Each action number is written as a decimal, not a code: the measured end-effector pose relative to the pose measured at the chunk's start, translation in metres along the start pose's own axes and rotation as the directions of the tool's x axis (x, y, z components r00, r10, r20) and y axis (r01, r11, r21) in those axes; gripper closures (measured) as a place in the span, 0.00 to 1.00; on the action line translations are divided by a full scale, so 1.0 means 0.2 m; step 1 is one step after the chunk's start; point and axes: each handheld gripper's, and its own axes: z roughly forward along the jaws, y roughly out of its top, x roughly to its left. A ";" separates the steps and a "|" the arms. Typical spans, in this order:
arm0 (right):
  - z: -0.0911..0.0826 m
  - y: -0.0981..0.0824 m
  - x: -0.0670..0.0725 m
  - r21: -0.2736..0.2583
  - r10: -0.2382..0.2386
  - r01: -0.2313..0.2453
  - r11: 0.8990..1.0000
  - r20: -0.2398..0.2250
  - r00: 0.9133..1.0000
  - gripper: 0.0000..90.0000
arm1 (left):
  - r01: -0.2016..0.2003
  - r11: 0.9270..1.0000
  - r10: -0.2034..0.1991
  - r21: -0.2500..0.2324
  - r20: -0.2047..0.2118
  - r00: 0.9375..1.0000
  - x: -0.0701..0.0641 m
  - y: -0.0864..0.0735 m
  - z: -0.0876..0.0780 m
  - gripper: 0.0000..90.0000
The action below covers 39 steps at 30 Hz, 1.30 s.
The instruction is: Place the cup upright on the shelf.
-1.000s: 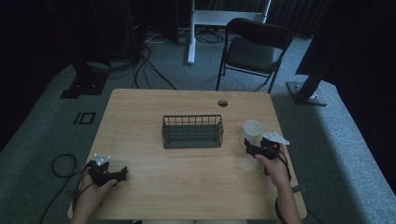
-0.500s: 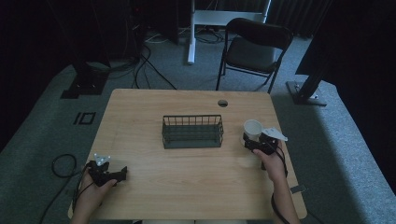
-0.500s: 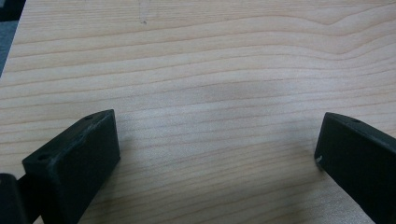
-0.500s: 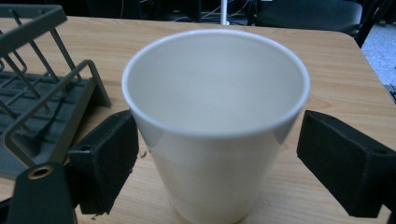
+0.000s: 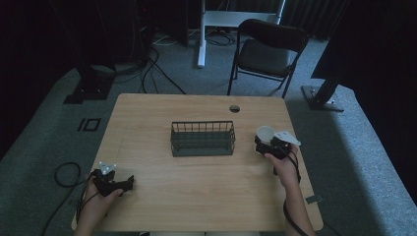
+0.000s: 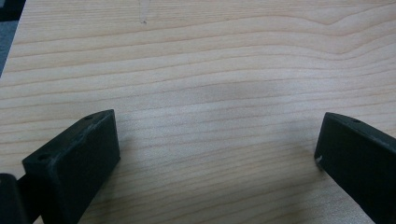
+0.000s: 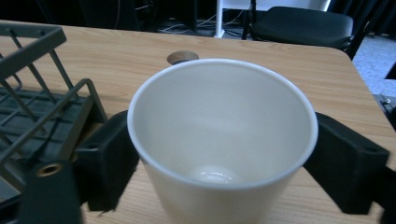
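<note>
A white cup [image 5: 265, 132] stands upright on the right side of the wooden table [image 5: 196, 191]. My right gripper [image 5: 263, 145] is at its near side. In the right gripper view the cup [image 7: 219, 116] looks empty, and the two black jaws of my right gripper [image 7: 219, 154] press against its left and right walls. My left gripper [image 5: 129, 183] rests near the table's front left corner. In the left gripper view my left gripper [image 6: 217, 144] is open, with only bare wood between the jaws.
A dark wire basket [image 5: 202, 138] stands mid-table, just left of the cup, and its corner [image 7: 32, 84] is close to the right gripper's left jaw. A cable hole [image 5: 234, 108] lies behind it. A black folding chair [image 5: 268, 51] stands beyond the far edge.
My right gripper has moved forward up to the cup, and its jaws now sit on either side of it. The left gripper has stayed where it was.
</note>
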 end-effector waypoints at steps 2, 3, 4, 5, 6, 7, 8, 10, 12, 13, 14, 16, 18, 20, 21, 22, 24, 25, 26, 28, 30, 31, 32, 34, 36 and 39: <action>0.00 0.00 0.00 0.005 -0.001 0.001 1.000 0.004 1.000 0.21 | 0.000 1.000 0.000 0.000 0.000 1.000 0.00 0.00 0.00 0.00; 0.00 0.00 0.00 0.005 0.001 -0.001 1.000 0.004 1.000 0.21 | 0.000 1.000 0.000 0.000 0.000 1.000 0.00 0.00 0.00 0.00; 0.00 0.00 0.01 0.007 -0.007 0.007 1.000 0.003 1.000 0.21 | 0.000 1.000 0.000 0.000 0.000 1.000 0.00 0.00 0.00 0.00; 0.00 0.00 0.01 0.010 -0.009 0.009 1.000 0.002 1.000 0.21 | 0.000 1.000 0.000 0.000 0.000 1.000 0.00 0.00 0.00 0.00; 0.00 0.00 0.00 0.014 -0.008 0.008 1.000 0.003 1.000 0.21 | 0.000 1.000 0.000 0.000 0.000 1.000 0.00 0.00 0.00 0.00; 0.00 0.00 0.00 0.016 -0.010 0.010 1.000 0.002 1.000 0.22 | 0.000 1.000 0.000 0.000 0.000 1.000 0.00 0.00 0.00 0.00; 0.00 0.01 0.00 0.018 -0.011 0.011 1.000 0.001 1.000 0.22 | 0.000 1.000 0.000 0.000 0.000 1.000 0.00 0.00 0.00 0.00; -0.01 0.01 0.00 0.020 -0.004 0.004 1.000 -0.007 1.000 0.22 | 0.000 1.000 0.000 0.000 0.000 1.000 0.00 0.00 0.00 0.00; -0.02 0.03 0.01 0.011 -0.009 0.009 1.000 -0.014 1.000 0.22 | 0.000 1.000 0.000 0.000 0.000 1.000 0.00 0.00 0.00 0.00; -0.02 0.03 0.01 0.007 -0.011 0.011 1.000 -0.016 1.000 0.22 | 0.000 1.000 0.000 0.000 0.000 1.000 0.00 0.00 0.00 0.00; -0.03 0.04 0.01 0.006 -0.011 0.011 1.000 -0.017 1.000 0.22 | 0.000 1.000 0.000 0.000 0.000 1.000 0.00 0.00 0.00 0.00; -0.04 0.07 0.01 0.006 -0.010 0.011 1.000 -0.025 1.000 0.22 | 0.000 1.000 0.000 0.000 0.000 1.000 0.00 0.00 0.00 0.00; -0.05 0.07 0.01 0.004 -0.006 0.006 1.000 -0.027 1.000 0.22 | 0.000 1.000 0.000 0.000 0.000 1.000 0.00 0.00 0.00 0.00; -0.06 0.09 0.01 0.005 -0.007 0.007 1.000 -0.035 0.999 0.22 | 0.000 1.000 0.000 0.000 0.000 1.000 0.00 0.00 0.00 0.00; -0.06 0.09 0.01 0.001 0.002 -0.002 1.000 -0.041 0.999 0.22 | 0.000 1.000 0.000 0.000 0.000 1.000 0.00 0.00 0.00 0.00; -0.07 0.10 0.01 0.003 0.001 0.000 1.000 -0.045 0.999 0.22 | 0.000 1.000 0.000 0.000 0.000 1.000 0.00 0.00 0.00 0.00; -0.08 0.11 0.02 0.000 -0.002 0.002 1.000 -0.052 0.999 0.22 | 0.000 1.000 0.000 0.000 0.000 1.000 0.00 0.00 0.00 0.00; -0.08 0.12 0.02 0.002 -0.004 0.004 1.000 -0.059 0.998 0.22 | 0.000 1.000 0.000 0.000 0.000 1.000 0.00 0.00 0.00 0.00; -0.09 0.13 0.02 -0.001 -0.006 0.006 1.000 -0.060 0.998 0.22 | 0.000 1.000 0.000 0.000 0.000 1.000 0.00 0.00 0.00 0.00; -0.09 0.15 0.03 -0.006 -0.006 0.006 1.000 -0.067 0.998 0.22 | -0.001 1.000 0.001 0.000 0.000 1.000 0.00 0.00 0.00 0.00; -0.10 0.16 0.04 -0.012 -0.007 0.006 1.000 -0.076 0.997 0.22 | -0.001 1.000 0.001 0.000 0.000 1.000 0.00 0.00 0.00 0.00; -0.11 0.17 0.04 -0.014 -0.008 0.007 1.000 -0.080 0.997 0.22 | -0.001 1.000 0.001 0.001 0.000 1.000 0.00 0.00 0.00 0.00; -0.11 0.18 0.05 -0.017 -0.001 -0.001 1.000 -0.087 0.996 0.22 | 0.000 1.000 0.000 0.000 0.000 1.000 0.00 0.00 0.00 0.00; -0.12 0.20 0.06 -0.017 -0.003 0.001 1.000 -0.098 0.995 0.22 | 0.000 1.000 0.000 0.000 0.000 1.000 0.00 0.00 0.00 0.00; -0.13 0.22 0.07 -0.019 -0.010 0.008 1.000 -0.108 0.994 0.22 | -0.001 1.000 0.001 0.000 0.000 1.000 0.00 0.00 0.00 0.00; -0.14 0.24 0.09 -0.031 -0.010 0.006 0.999 -0.121 0.993 0.22 | 0.000 1.000 0.000 0.000 0.000 1.000 0.00 0.00 0.00 0.00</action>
